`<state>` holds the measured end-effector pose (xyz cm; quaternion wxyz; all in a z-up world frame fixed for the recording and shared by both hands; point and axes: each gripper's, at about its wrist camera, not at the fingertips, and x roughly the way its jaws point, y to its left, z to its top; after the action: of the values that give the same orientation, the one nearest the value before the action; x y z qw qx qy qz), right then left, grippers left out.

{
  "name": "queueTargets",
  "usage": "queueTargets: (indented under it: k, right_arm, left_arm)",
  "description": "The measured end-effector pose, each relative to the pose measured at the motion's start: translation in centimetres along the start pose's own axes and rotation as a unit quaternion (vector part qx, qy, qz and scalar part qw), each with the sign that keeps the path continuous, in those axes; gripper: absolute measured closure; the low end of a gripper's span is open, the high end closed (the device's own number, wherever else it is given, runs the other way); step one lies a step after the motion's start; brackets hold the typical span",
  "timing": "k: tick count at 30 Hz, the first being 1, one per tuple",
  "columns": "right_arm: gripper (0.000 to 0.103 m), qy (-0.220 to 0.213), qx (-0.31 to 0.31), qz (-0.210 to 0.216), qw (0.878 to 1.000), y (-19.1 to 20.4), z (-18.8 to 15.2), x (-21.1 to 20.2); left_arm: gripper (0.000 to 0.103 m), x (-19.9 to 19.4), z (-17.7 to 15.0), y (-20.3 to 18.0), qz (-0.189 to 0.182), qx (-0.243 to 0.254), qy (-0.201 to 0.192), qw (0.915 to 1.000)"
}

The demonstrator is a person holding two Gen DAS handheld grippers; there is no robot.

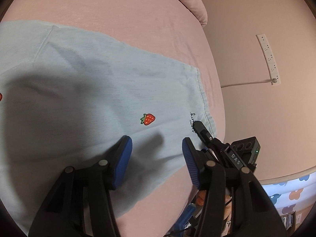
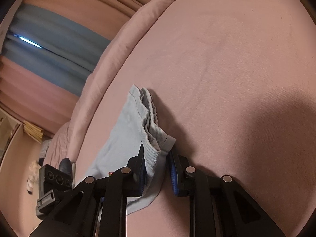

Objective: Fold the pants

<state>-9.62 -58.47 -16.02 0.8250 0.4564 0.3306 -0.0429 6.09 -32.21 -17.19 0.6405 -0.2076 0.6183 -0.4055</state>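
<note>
Bed: a wide bed under a smooth pink cotton sheet (image 1: 122,6) is carrying everything; a matching pink duvet (image 2: 110,59) is lying bunched along its far edge.

Pants: pale blue soft-cotton pants with small red strawberry prints (image 1: 83,90) are lying flat on the sheet, their long axis running away from the left tongs toward the upper left of the left wrist view, with the gathered elastic waistband (image 1: 205,106) ending near the bed's edge.

Left tongs: the black left tongs with blue ribbed pads (image 1: 157,156) are hovering spread wide over the cloth just behind the strawberry print (image 1: 148,119), pinching nothing.

Right tongs: the black right tongs with blue pads (image 2: 157,169) are straddling the waistband corner (image 2: 158,140); the left pad is lying against the fabric while a gap is showing on the right, so they are reading as parted around the cloth, not yet clamping it.

Deciding relation: the waistband is sitting right between the right tongs, making that hand the nearer one, while the legs are stretching off beyond the left tongs, so any fold is likely to be running along that length.

Wall: a white power strip (image 1: 269,58) is hanging on the pink wall beyond the bed.
</note>
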Motion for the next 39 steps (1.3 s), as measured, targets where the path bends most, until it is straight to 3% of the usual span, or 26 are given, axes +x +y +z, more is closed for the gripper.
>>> queueTargets:
  k: [5, 9, 18, 24, 28, 32, 39]
  right_arm:
    - [0.088, 0.000, 0.000, -0.008, 1.000, 1.1, 0.1, -0.1]
    - [0.089, -0.017, -0.046, -0.021, 0.999, 3.8, -0.3, -0.7]
    - [0.089, -0.030, -0.103, -0.032, 0.994, 7.2, -0.8, -0.7]
    - [0.089, -0.025, -0.133, -0.024, 0.991, 8.8, -1.2, -0.3]
    - [0.089, -0.018, -0.190, -0.012, 0.982, 11.7, -2.2, 0.2]
    - [0.089, -0.002, -0.253, -0.002, 0.968, 14.5, -4.4, 1.4]
    - [0.089, 0.038, -0.330, -0.010, 0.943, 17.4, -8.5, 4.4]
  left_arm:
    - [0.052, 0.0, 0.0, 0.4, 0.005, -0.001, 0.002, 1.0000]
    - [0.052, 0.3, 0.5, 0.4, 0.004, -0.009, 0.007, 0.9999]
    - [0.050, -0.2, 1.1, 1.9, -0.039, -0.060, 0.009, 0.9974]
    - [0.030, -2.6, 1.1, 2.2, -0.079, -0.086, -0.019, 0.9930]
    - [0.026, -5.6, 0.9, 2.7, -0.109, -0.086, -0.050, 0.9889]
    - [0.014, -7.7, 0.5, 3.4, -0.141, -0.089, -0.068, 0.9836]
    - [0.014, -8.8, -0.1, 4.8, -0.159, -0.098, -0.076, 0.9795]
